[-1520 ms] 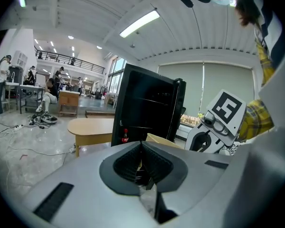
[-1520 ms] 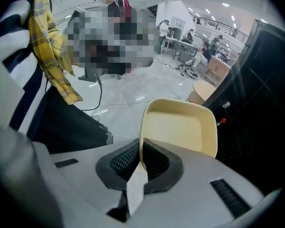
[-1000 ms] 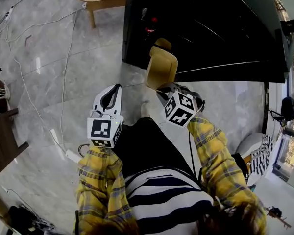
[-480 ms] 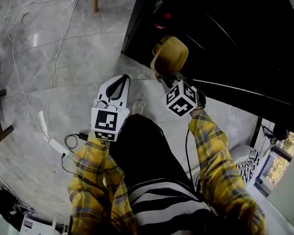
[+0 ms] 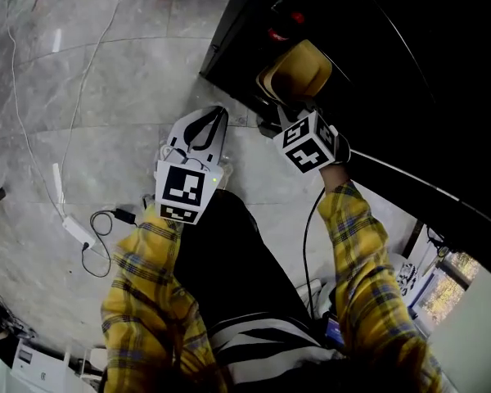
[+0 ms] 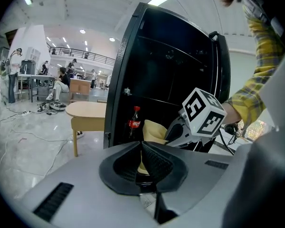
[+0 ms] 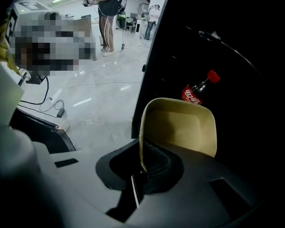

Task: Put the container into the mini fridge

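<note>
Right gripper (image 7: 140, 167) pinches container (image 7: 180, 127), at fridge (image 5: 409, 64) edge

Wears a long-sleeved yellow plaid shirt (image 5: 147, 293) with dark check lines over a black-and-white striped top (image 5: 254, 346), above a black trouser leg (image 5: 229, 252). Bears on the left gripper (image 6: 141, 145) a pale grey-white housing, black ribbed jaw pads and a marker cube (image 5: 184, 191) printed with black-and-white square codes. Repeats the same build and a second cube (image 5: 311, 142) on the right gripper (image 7: 141, 152). Runs a thin black cable (image 5: 308, 228) alongside the right sleeve (image 5: 360, 252).
</note>
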The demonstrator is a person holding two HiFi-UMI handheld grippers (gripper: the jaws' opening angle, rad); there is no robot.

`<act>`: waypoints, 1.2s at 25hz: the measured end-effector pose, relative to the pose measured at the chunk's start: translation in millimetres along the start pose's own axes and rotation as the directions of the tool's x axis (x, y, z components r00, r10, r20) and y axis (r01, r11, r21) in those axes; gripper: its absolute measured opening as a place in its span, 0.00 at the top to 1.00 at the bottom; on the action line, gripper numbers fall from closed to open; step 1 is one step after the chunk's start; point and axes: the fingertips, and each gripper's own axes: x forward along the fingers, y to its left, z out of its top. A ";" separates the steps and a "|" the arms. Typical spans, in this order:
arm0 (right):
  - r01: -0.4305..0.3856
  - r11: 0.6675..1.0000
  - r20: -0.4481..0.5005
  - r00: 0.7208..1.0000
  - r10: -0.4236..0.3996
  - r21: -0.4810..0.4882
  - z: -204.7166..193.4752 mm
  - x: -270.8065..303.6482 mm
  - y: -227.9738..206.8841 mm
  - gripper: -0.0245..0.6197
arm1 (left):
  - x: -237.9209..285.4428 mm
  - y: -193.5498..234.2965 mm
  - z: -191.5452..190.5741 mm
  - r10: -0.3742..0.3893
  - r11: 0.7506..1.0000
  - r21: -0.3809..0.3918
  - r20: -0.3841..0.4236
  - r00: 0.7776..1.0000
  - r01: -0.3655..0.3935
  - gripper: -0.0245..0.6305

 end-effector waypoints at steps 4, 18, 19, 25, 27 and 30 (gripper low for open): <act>0.019 1.000 -0.017 1.000 -0.018 0.014 -3.6 13.3 -11.3 0.91 | 15.5 1.4 -2.6 0.013 1.000 -0.011 0.009 1.000 -0.013 0.93; 0.102 0.990 -0.014 0.995 -0.101 0.098 -7.4 44.7 -55.0 0.91 | 57.0 13.3 -13.9 0.072 0.996 -0.063 0.024 0.997 -0.070 0.93; 0.109 0.989 -0.012 0.994 -0.109 0.101 -7.0 45.9 -56.6 0.91 | 58.3 14.0 -14.8 0.075 0.995 -0.063 0.022 0.997 -0.073 0.93; 0.126 0.985 -0.008 0.992 -0.126 0.120 -7.2 53.5 -61.9 0.91 | 61.8 13.3 -19.6 0.076 0.995 -0.064 0.011 0.997 -0.075 0.93; 0.132 0.984 -0.012 0.991 -0.132 0.121 -7.5 55.2 -62.2 0.91 | 61.0 13.8 -20.2 0.076 0.995 -0.065 0.011 0.997 -0.076 0.93; 0.150 0.981 -0.007 0.989 -0.150 0.123 -5.4 57.1 -64.5 0.91 | 60.8 17.5 -21.3 0.083 0.994 -0.068 0.009 0.997 -0.082 0.93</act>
